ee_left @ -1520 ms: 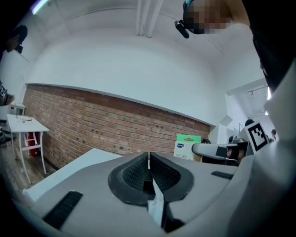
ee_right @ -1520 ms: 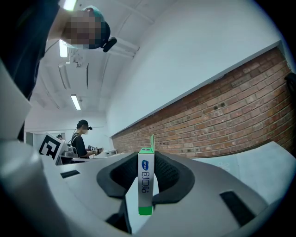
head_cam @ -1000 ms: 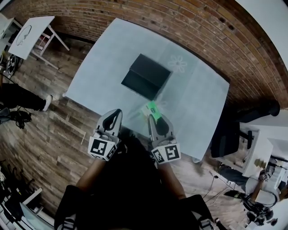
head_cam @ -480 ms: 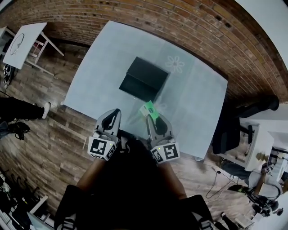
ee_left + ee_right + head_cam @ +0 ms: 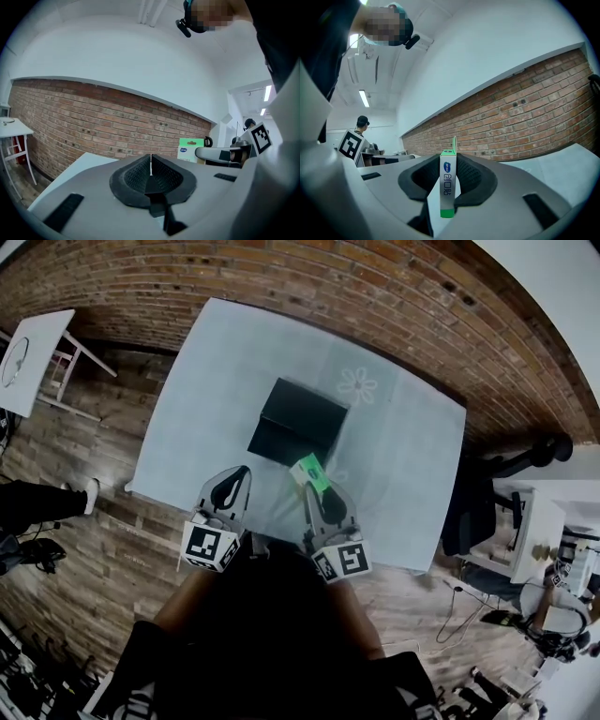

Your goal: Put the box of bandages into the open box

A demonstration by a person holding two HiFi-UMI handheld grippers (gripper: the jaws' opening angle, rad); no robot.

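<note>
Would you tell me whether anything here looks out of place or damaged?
Nothing stands out: the open box sits flat on the table, and the right gripper holds the bandage box, which looks intact.

bandage box [image 5: 447,187]: glossy card | open box [image 5: 298,420]: matt (cardboard, perhaps) | wall [image 5: 375,287]: rough brick

surface: square table [image 5: 206,399] under a pale blue-white cloth [image 5: 412,456], standing on a wood plank floor [image 5: 122,549] | on it: one black open box [image 5: 298,423], near the middle, corners turned diagonally to the table edges | cloth: faint flower print [image 5: 357,386] just beyond the box, apart from it
</note>
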